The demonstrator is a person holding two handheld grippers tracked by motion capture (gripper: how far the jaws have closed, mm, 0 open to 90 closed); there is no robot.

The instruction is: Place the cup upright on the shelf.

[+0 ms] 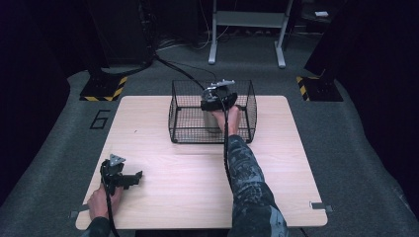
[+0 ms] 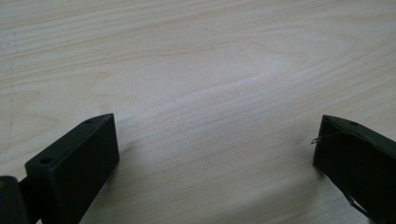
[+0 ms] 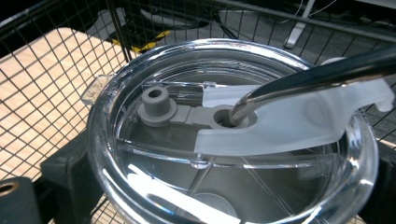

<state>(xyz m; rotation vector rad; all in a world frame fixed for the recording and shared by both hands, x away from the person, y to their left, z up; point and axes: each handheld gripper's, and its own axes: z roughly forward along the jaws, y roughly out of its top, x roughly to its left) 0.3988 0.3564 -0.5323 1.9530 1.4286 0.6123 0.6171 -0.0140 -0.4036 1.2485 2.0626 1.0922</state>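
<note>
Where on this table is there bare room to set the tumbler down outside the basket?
Bare wood runs across the table between the left gripper and the sleeve, and from the sleeve to the right edge. The strip left of the basket is bare too. It is crowded inside the basket, where the right gripper grips the tumbler.

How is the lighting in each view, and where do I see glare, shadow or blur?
High view: the table is lit and its surroundings are dark. Left gripper view: soft, even light on the wood; the left gripper casts faint shadows beside its jaws, which look slightly soft. Right gripper view: bright streaks of glare on the clear lid and the metal straw; the wire basket behind is sharp enough.
</note>
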